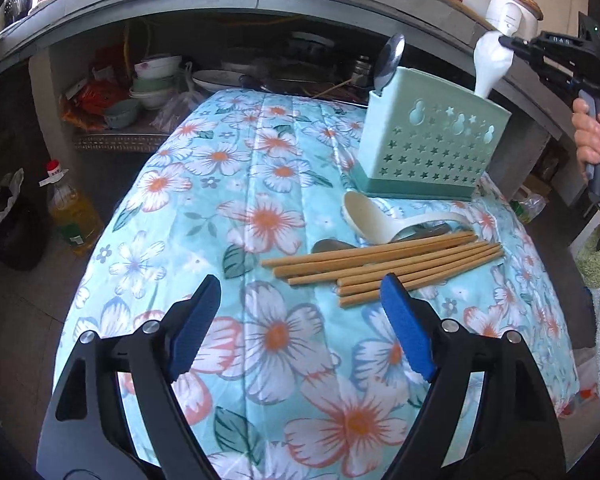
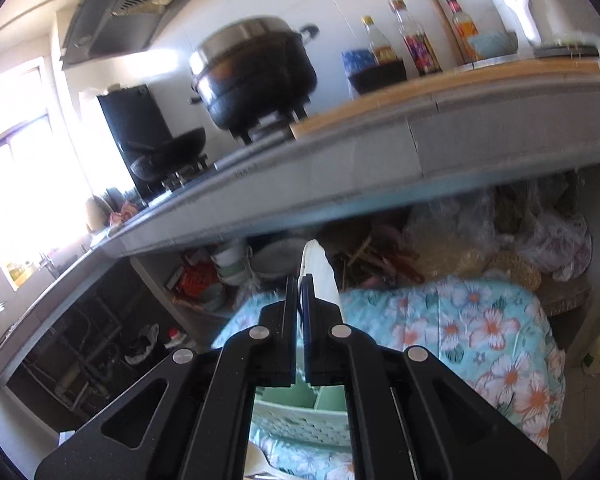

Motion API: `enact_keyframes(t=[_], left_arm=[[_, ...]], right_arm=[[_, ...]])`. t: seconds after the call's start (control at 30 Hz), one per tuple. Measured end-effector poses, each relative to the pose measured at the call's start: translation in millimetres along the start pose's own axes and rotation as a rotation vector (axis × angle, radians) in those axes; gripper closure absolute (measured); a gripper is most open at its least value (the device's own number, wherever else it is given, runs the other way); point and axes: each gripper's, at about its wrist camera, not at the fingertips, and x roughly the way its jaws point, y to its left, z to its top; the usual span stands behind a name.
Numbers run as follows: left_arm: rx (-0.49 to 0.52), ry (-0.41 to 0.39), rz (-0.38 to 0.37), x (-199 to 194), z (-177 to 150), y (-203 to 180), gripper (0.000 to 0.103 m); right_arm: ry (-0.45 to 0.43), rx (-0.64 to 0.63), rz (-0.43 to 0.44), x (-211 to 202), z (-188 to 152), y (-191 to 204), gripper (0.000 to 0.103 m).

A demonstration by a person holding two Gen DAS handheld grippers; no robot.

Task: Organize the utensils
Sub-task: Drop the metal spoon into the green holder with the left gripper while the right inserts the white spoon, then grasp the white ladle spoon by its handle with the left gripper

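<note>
Above the floral cloth, right claw pinches a white spoon.

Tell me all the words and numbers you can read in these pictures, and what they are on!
None can be read for sure.
Right gripper: pale marks on its black body, too blurred.
Oil bottle: neck tag and label too small.
Sauce bottles: labels blurred.
White jar: faint grey print, too small.
Counter edge: faint marks, too blurred.
</note>
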Motion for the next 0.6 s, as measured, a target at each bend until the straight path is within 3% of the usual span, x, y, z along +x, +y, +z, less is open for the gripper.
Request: enact_keyframes(t=[0.1,0.17,0.23,0.43,0.6], left_arm=[[-0.017,-0.001,0.015,-2,-1,7,0.025],[-0.026,-0.002,0.024,-4,-1,10,0.025],[-0.026,-0.005,0.032,-7,-1,11,0.025],[-0.016,-0.018,0.036,-14,0,7,0.025],[-0.012,-0.024,0.021,-17,3,0,0.025]], right_arm=[[0.017,0.004,-0.052,-1,-11,-7,0.099],[0.002,0.012,-0.07,-11,-17,-10,0.093],[-0.018,0.017,-0.077,-21,-20,-12,0.083],[-0.041,0.032,-0.075,-67,-44,-14,0.075],[0.071,0.048,-0.048,-81,-96,-8,0.064]])
